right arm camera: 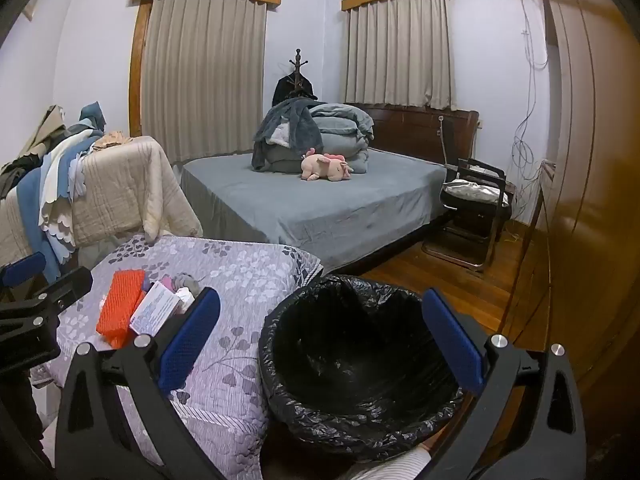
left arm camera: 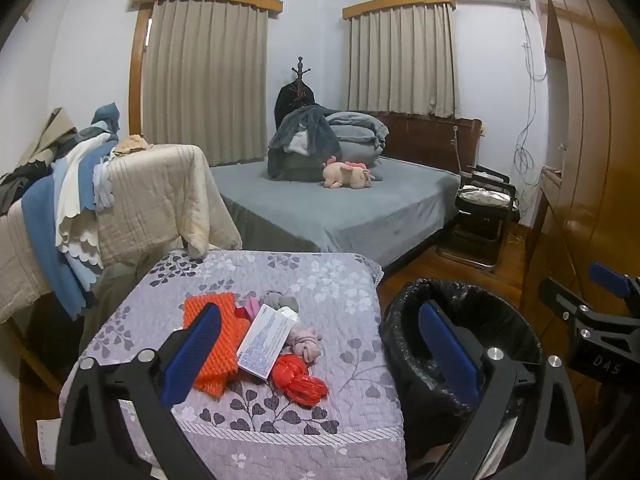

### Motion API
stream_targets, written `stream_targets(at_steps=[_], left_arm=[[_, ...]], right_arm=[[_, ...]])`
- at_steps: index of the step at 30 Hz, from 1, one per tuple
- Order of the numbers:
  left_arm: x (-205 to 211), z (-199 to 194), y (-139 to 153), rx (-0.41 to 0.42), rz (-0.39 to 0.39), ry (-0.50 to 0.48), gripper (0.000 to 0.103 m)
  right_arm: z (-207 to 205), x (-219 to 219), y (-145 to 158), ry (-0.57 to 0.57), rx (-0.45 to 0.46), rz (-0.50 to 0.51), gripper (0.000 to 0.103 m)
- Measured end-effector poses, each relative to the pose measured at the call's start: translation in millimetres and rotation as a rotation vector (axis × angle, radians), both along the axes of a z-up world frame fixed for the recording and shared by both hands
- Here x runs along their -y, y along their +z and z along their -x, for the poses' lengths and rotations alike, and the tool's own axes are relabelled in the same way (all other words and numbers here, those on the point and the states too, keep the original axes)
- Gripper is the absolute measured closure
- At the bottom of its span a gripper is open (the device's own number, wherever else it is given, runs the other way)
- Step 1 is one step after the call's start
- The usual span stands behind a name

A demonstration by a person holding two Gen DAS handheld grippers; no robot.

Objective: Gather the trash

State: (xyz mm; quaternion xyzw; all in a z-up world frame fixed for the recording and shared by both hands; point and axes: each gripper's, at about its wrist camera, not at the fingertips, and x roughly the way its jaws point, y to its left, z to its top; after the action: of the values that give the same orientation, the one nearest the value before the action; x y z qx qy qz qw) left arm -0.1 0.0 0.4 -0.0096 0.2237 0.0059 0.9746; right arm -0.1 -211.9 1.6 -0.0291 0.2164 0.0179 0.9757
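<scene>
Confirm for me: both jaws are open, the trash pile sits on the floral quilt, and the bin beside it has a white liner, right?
Not quite. The bin has a black liner, not white, as the right wrist view shows plainly. The rest holds: the left gripper and right gripper both have open jaws, and the trash pile sits on the floral quilt beside it.

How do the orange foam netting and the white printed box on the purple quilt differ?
The orange foam netting is bright orange with a bumpy mesh texture; the white printed box is smooth and white, covered in small print. The netting lies flat on the purple quilt; the box sits tilted, with one edge over the netting. The netting covers more area than the box. Both lie in the same small pile, near the black-lined bin, with neither tool touching them.
</scene>
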Motion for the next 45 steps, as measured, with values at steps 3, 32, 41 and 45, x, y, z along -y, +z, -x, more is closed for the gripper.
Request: stream_targets(at_steps=[3,32,41,45], left_arm=[[1.6,1.4,0.2,0.006,-0.01,-0.001,0.006],[1.3,0.4,0.0,-0.002,-0.005,-0.004,0.006],[3.2,2.0,0.8,-0.002,-0.006,-0.004,0.006],[5.1,4.3,1.5,-0.002,-0.006,-0.004,0.006]], right_arm=[[-0.4,-0.2,-1.1,0.0,-0.003,0.0,0.005],[-1.8,-1.0,-2.6,0.001,-0.01,-0.003,0.005],[-2.3,-2.1,-6.1,0.002,-0.011,-0.002,0.005],[-2.2,-2.4,-6.5,0.003,-0.012,-0.003,0.005]])
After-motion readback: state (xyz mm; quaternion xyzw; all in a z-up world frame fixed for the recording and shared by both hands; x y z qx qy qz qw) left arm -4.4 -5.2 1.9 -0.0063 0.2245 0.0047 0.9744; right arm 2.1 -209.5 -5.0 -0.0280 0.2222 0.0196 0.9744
